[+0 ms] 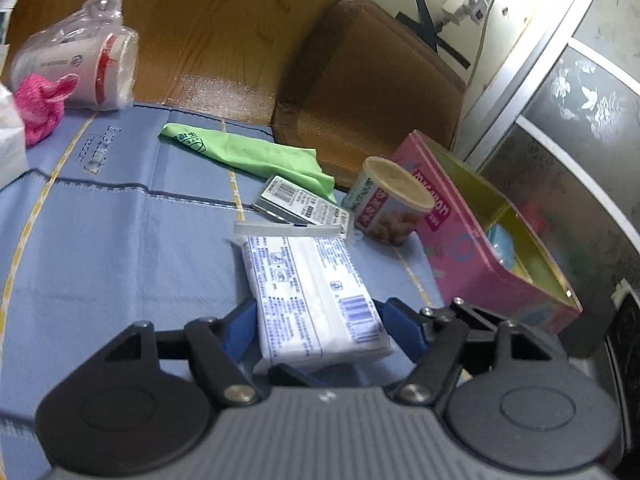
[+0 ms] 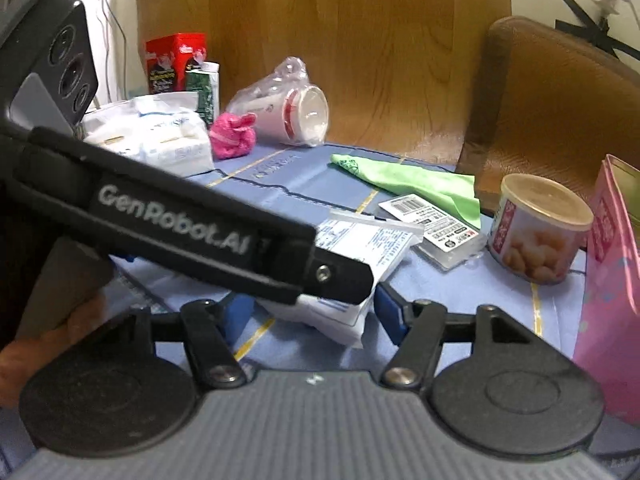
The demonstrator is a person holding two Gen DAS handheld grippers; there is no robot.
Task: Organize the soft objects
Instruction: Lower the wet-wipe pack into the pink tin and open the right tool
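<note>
My left gripper (image 1: 316,316) is shut on a white tissue pack (image 1: 312,292) with blue print, its blue pads pressing both long sides just above the blue cloth (image 1: 112,240). The same pack (image 2: 360,248) shows in the right wrist view under the left gripper's black body (image 2: 192,216). My right gripper (image 2: 312,312) is open, its blue pads either side of the pack's near end without clearly touching. A green cloth (image 1: 256,152) lies further back. A pink knitted item (image 1: 40,108) sits far left. A pink box (image 1: 500,232) stands open at the right.
A bagged stack of paper cups (image 1: 84,68) lies at the back left. A snack can (image 1: 384,200) and a small barcode package (image 1: 300,200) sit beside the pink box. A brown chair (image 1: 368,92) stands behind the table. White tissue bundles (image 2: 160,136) and cartons (image 2: 176,60) are far left.
</note>
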